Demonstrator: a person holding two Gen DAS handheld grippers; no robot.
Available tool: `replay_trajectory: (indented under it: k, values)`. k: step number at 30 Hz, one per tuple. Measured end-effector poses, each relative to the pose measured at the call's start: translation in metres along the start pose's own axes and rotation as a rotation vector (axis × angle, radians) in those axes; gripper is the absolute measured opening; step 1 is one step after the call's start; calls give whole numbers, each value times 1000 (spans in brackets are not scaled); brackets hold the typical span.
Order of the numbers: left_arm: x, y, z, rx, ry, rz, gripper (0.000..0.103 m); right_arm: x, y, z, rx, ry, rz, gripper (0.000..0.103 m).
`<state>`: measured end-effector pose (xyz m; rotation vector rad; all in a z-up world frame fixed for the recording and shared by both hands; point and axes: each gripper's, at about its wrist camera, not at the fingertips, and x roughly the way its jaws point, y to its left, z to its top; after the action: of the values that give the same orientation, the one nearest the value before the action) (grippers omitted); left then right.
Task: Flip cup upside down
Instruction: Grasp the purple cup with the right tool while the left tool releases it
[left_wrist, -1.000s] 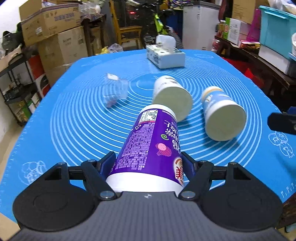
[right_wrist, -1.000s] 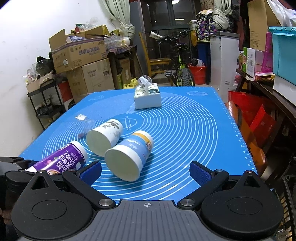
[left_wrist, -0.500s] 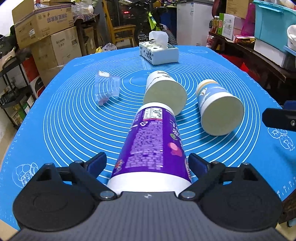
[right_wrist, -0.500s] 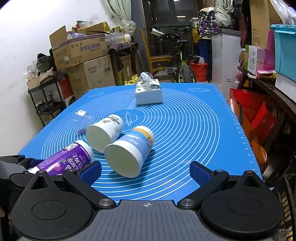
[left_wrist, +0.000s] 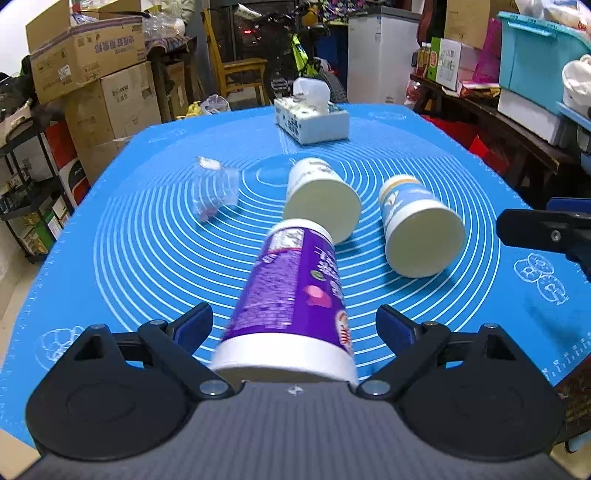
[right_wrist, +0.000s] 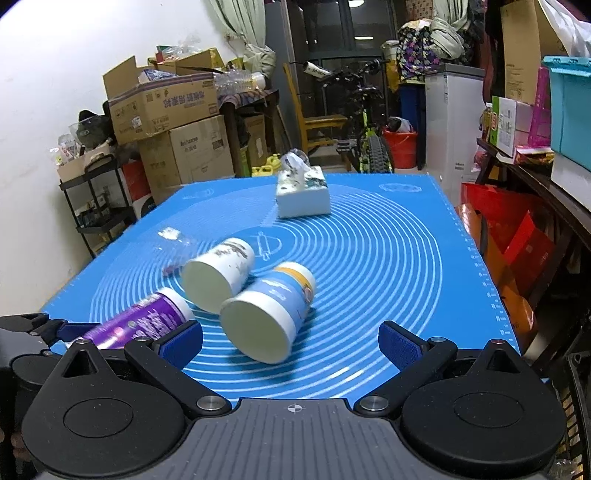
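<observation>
Blue ringed mat (left_wrist: 110, 236) with three tipped cups (purple (left_wrist: 291, 291), white (left_wrist: 317, 192), blue (left_wrist: 417, 218)), tissue box (left_wrist: 314, 122), clear bag (left_wrist: 216, 188)

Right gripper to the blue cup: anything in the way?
No: in the right wrist view only bare blue mat lies between the open right gripper and the blue cup, lying on its side.

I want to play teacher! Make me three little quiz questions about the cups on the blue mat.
1. True or false: the purple cup stands upright on the blue mat.
2. How many paper cups lie on their sides in all?
3. Which is farthest from the left gripper? A) tissue box B) blue cup C) white cup

Key:
1. False; it lies on its side between the open left fingers, which do not touch it.
2. Three.
3. A.
</observation>
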<state>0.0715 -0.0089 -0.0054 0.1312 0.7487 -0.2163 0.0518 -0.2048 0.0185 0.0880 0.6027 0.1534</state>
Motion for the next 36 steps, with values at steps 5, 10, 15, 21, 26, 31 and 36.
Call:
replay_trajectory:
  k: [5,10,15,21,26,31,36]
  values:
    - [-27,19,2,-37,-45,5,94,-8,19,15,-19,-3,53,100]
    - [-52,45,4,-70,-75,66,96,-2,52,28,-59,41,124,100]
    - [-50,76,0,-117,-82,183,100,23,87,38,-71,135,169,100]
    - [-23,105,-9,-186,-55,216,100,76,104,48,28,333,194,93]
    - [-16,121,-19,-222,-56,222,100,107,114,46,63,438,159,91]
    - [-17,126,-25,-255,-62,199,100,135,119,41,92,548,133,88]
    - [-14,129,-33,-273,-54,180,100,146,115,34,155,602,159,80]
